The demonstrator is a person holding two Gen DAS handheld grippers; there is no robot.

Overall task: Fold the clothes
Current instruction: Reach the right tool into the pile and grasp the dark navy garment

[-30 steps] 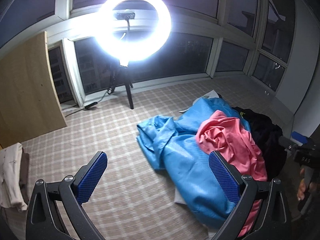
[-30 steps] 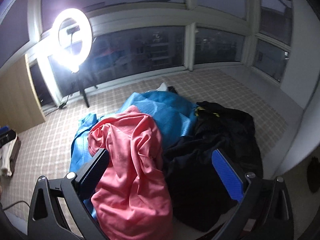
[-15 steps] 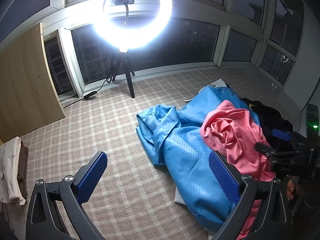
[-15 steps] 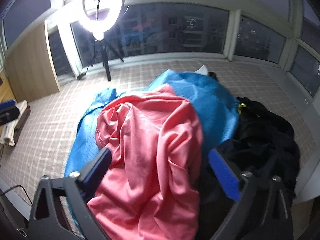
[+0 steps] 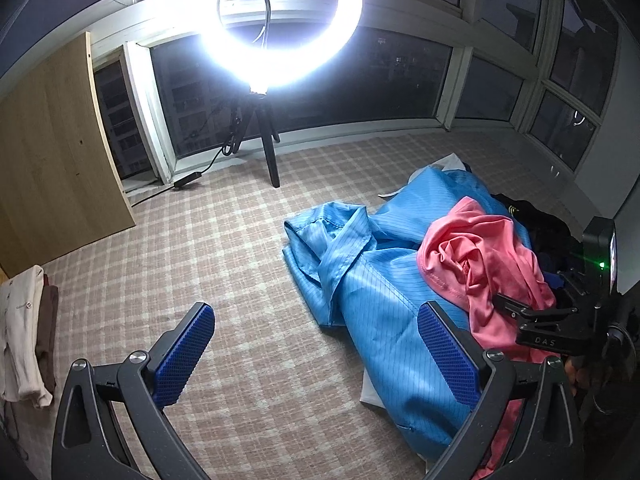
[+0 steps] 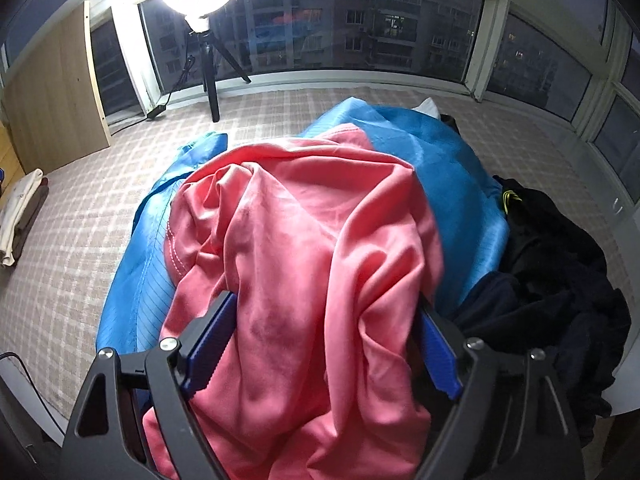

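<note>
A crumpled pink shirt point(image 6: 304, 248) lies on top of a blue striped garment point(image 6: 440, 168), with a black garment point(image 6: 560, 264) to its right, all on a checked surface point(image 5: 208, 264). My right gripper point(image 6: 324, 340) is open, its jaws wide on either side of a fold of the pink shirt. In the left wrist view the pink shirt point(image 5: 480, 256) lies on the blue garment point(image 5: 384, 304), and the right gripper point(image 5: 536, 316) reaches into the pile. My left gripper point(image 5: 316, 356) is open and empty above the checked surface, its right finger over the blue garment.
A bright ring light on a tripod point(image 5: 272, 40) stands by the dark windows, its cable running left. A wooden panel point(image 5: 52, 160) leans at the left. Folded cream and brown clothes point(image 5: 24, 332) lie at the far left edge.
My right gripper has moved down and forward onto the pink shirt, whose fold now lies between its jaws. My left gripper has drifted slightly, staying open.
</note>
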